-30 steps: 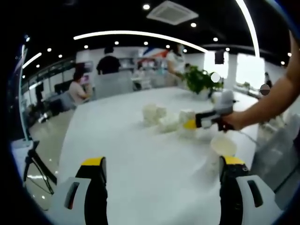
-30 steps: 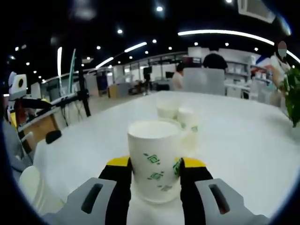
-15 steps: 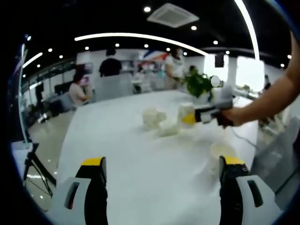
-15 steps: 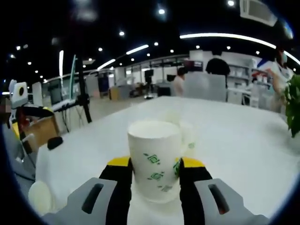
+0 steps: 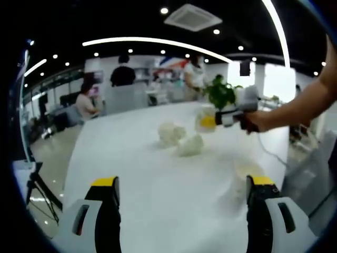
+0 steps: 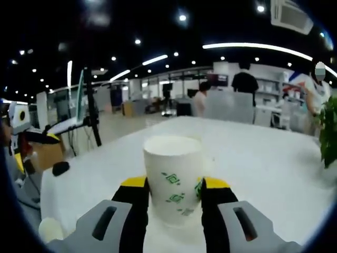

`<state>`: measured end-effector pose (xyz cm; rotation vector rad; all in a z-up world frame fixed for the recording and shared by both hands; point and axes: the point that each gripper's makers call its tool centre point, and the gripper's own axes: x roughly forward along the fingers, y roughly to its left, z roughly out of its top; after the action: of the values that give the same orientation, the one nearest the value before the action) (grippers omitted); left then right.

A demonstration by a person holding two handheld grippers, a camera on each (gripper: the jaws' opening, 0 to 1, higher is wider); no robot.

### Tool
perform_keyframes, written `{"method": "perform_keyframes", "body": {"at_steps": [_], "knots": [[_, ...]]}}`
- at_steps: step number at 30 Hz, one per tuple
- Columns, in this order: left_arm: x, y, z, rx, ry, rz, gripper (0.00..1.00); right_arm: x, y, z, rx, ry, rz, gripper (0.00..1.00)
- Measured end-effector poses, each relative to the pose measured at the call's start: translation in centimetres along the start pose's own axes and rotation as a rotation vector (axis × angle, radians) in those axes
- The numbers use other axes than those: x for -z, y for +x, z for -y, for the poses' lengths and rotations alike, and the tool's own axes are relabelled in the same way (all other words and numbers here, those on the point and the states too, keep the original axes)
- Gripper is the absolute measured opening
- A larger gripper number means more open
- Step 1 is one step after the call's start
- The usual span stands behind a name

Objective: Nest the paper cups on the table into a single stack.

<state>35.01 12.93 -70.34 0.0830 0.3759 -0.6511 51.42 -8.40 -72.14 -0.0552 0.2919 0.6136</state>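
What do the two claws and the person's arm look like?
The left claw and right claw each have black jaws tipped yellow, on pale grey housings with dark slots. The arm behind the right claw is bare, with no sleeve showing.

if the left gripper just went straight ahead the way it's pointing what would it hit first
Most likely the small cluster of paper cups ahead on the white table. The stretch of table before them looks free between the open left gripper and them, though depth is hard to judge.

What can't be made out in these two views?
- Left gripper view: cup count in the blurred pile of cups; too small.
- Left gripper view: cup by the left tongs, washed out against the table.
- Right gripper view: base of the held cup, hidden between the right tongs.
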Motion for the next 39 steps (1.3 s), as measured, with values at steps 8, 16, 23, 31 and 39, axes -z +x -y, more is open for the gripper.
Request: {"method": "perform_keyframes", "body": {"at_steps": [8, 16, 23, 31, 39], "knots": [[0.1, 0.1, 0.2, 0.003, 0.002, -0.001, 0.99, 0.0, 0.0, 0.1, -0.002, -0.010, -0.002, 0.35], [0.0, -0.1, 0.1, 0.000, 0.001, 0.001, 0.99, 1.6, 0.3, -0.7, -0.014, -0.013, -0.034, 0.35], [0.1, -0.3, -0.1, -0.006, 0.001, -0.002, 0.99, 1.2, 0.1, -0.7, -0.014, -0.006, -0.024, 0.35], [0.9, 0.0, 0.2, 0.000, 0.001, -0.009, 0.99, -1.7, -1.1, -1.6, -0.044, -0.012, 0.037, 0.36], [3.2, 0.4, 0.1, 0.006, 0.004, -0.047, 0.99, -3.6, -3.3, -3.0, -0.075, -0.029, 0.076, 0.36]]}}
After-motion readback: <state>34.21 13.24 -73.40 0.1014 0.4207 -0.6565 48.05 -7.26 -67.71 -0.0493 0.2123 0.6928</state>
